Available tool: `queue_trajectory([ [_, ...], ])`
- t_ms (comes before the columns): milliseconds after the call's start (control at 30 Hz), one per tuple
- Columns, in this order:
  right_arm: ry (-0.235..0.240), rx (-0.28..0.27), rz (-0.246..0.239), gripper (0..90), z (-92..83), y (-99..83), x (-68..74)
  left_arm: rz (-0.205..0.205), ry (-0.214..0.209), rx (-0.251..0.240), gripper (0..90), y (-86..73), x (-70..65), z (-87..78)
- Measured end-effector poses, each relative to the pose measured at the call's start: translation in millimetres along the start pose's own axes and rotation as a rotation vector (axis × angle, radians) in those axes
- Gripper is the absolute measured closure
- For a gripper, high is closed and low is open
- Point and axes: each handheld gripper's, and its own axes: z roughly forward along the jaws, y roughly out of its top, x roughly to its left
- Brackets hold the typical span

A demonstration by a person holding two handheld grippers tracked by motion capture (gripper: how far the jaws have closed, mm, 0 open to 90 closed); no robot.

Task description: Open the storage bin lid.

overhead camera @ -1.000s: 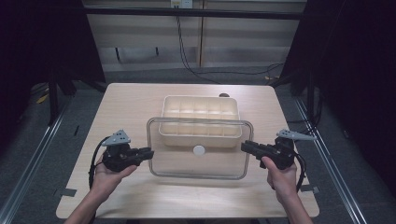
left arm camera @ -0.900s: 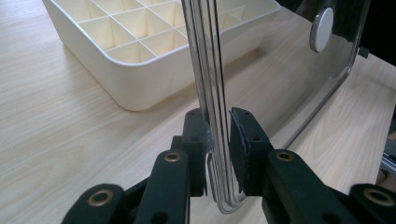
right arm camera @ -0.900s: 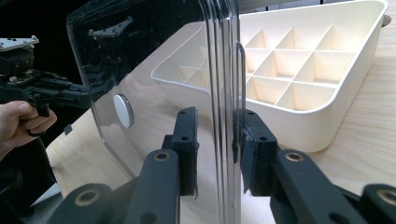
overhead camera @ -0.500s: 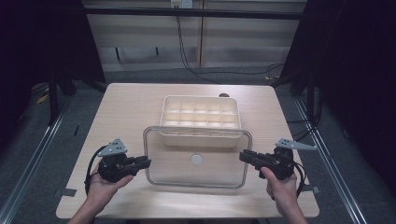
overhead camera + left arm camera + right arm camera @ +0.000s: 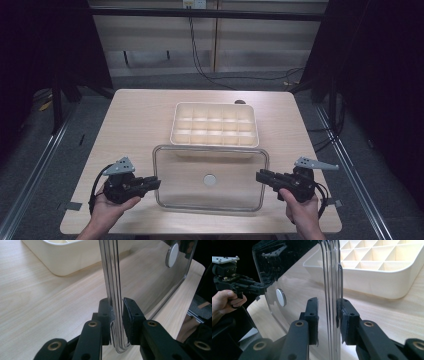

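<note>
Since a second ago, both grippers have drawn the clear lid (image 5: pixel 210 177) nearer the person, off the white compartment tray (image 5: pixel 215 125). Left gripper (image 5: pixel 117 315) jaws pinch the lid's left rim; right gripper (image 5: pixel 327 315) jaws straddle its right rim with a gap showing. Beneath lies the pale wooden bench (image 5: pixel 135 120), dark curtains around. Both hands (image 5: pixel 107 210) reach in low from the near edge.

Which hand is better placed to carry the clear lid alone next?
Left, probably: the left tool pinches the rim of the clear rectangular plastic lid tightly, while the right tool straddles it with a gap beside one jaw.
</note>
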Motion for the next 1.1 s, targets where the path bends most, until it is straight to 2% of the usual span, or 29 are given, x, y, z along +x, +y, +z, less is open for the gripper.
queue_trajectory([
  [33, -0.002, 0.002, 0.003, 71.7, 0.7, -1.4, -1.0, -0.002, 0.005, -0.003, 77.3, -0.9, -0.3, 1.0],
  [67, 0.000, 0.005, 0.004, 71.7, 1.9, -2.7, -2.2, 0.014, 0.016, 0.007, 77.1, -1.7, -0.5, 2.2],
  [133, -0.011, 0.011, 0.012, 71.2, 4.9, -5.1, -3.4, -0.002, 0.022, 0.022, 77.0, -4.1, 0.0, 4.7],
  [200, -0.009, 0.016, 0.011, 71.3, 6.9, -6.8, -4.0, 0.001, 0.028, 0.034, 76.9, -5.3, 1.3, 5.0],
  [333, -0.011, 0.026, 0.015, 71.4, 8.4, -9.9, -4.3, -0.012, 0.015, 0.037, 76.7, -7.0, 1.9, 6.8],
  [467, -0.023, 0.027, 0.022, 71.4, 8.8, -10.9, -6.8, 0.001, 0.017, 0.052, 75.0, -8.4, 0.5, 10.3],
  [633, -0.066, 0.056, -0.018, 69.1, 14.2, -12.8, -7.0, -0.013, 0.014, 0.064, 72.7, -10.2, 3.5, 15.2],
  [767, -0.077, 0.061, -0.015, 68.6, 17.3, -11.7, -8.0, -0.014, 0.023, 0.063, 72.7, -7.6, 5.7, 17.2],
  [967, -0.103, 0.081, -0.041, 66.4, 21.2, -10.6, -10.8, -0.012, 0.028, 0.068, 70.8, -6.5, 6.0, 21.5],
  [1100, -0.109, 0.084, -0.032, 65.7, 23.5, -10.8, -11.7, -0.003, 0.027, 0.074, 69.7, -7.8, 6.9, 22.2],
])
